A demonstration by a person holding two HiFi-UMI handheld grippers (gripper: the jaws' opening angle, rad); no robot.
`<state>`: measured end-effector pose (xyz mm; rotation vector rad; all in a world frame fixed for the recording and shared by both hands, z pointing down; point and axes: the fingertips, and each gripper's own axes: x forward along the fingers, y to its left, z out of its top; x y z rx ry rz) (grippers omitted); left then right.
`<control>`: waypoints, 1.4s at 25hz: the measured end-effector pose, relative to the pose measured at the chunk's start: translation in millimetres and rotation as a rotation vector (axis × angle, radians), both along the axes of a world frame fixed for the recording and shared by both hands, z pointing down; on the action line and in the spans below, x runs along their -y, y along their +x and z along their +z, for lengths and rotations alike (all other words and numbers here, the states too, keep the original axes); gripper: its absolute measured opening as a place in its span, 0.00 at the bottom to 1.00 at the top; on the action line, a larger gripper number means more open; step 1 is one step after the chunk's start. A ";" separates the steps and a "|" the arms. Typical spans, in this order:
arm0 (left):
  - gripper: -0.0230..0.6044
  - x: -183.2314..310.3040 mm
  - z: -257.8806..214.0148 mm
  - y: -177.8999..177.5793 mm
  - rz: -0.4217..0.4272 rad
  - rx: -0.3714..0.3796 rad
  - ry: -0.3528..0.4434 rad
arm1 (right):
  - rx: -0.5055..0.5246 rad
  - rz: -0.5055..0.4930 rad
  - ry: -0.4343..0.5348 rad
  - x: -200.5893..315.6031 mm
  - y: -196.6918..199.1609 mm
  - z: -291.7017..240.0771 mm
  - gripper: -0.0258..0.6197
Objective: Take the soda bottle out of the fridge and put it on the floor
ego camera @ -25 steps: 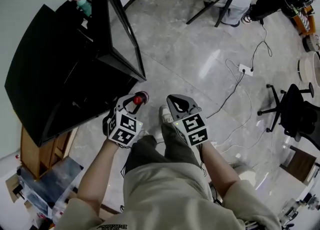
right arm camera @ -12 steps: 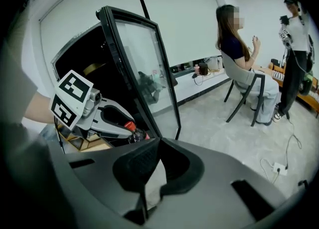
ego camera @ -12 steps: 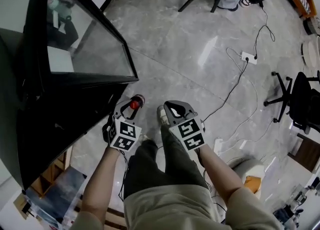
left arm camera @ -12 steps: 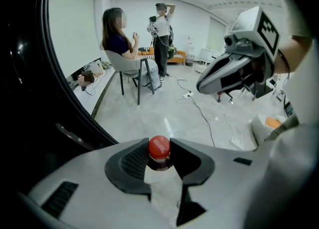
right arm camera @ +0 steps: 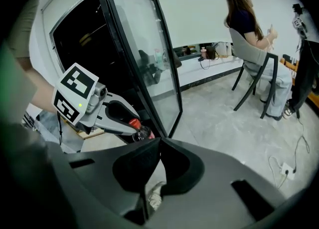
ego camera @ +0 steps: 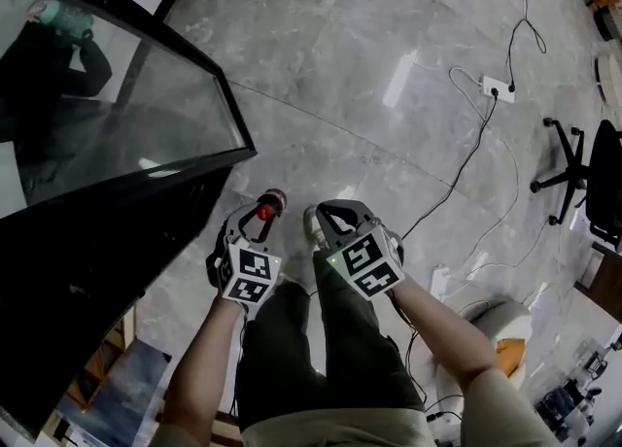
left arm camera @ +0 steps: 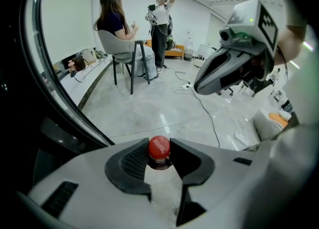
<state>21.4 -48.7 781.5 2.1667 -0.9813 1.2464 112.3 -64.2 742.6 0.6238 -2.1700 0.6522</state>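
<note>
The soda bottle (ego camera: 273, 200), dark with a red cap, hangs by its neck in my left gripper (ego camera: 259, 218), low over the grey marble floor (ego camera: 389, 173). In the left gripper view the red cap (left arm camera: 159, 146) sits clamped between the two dark pads (left arm camera: 130, 162) of the left gripper (left arm camera: 159, 157). My right gripper (ego camera: 330, 212) is beside it on the right, shut with nothing in it; its jaws meet in the right gripper view (right arm camera: 159, 142). That view also shows the bottle (right arm camera: 137, 128) held in the left gripper (right arm camera: 112, 113). The bottle's lower body is hidden.
The black fridge's open glass door (ego camera: 136, 134) stands just left of the grippers. My own legs and a shoe (ego camera: 313, 231) are under the hands. A power strip with cables (ego camera: 498, 88) and an office chair base (ego camera: 583, 178) lie to the right. A seated person (left arm camera: 119, 29) is farther back.
Both grippers and the head view have sunk toward the floor, side by side. The fridge door now looms larger at the left. The bottle has stayed in the left gripper.
</note>
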 end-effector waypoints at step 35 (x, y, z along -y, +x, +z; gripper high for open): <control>0.24 -66.9 340.9 6.1 0.114 0.136 -0.124 | -0.044 0.005 -0.133 -70.4 5.6 275.3 0.03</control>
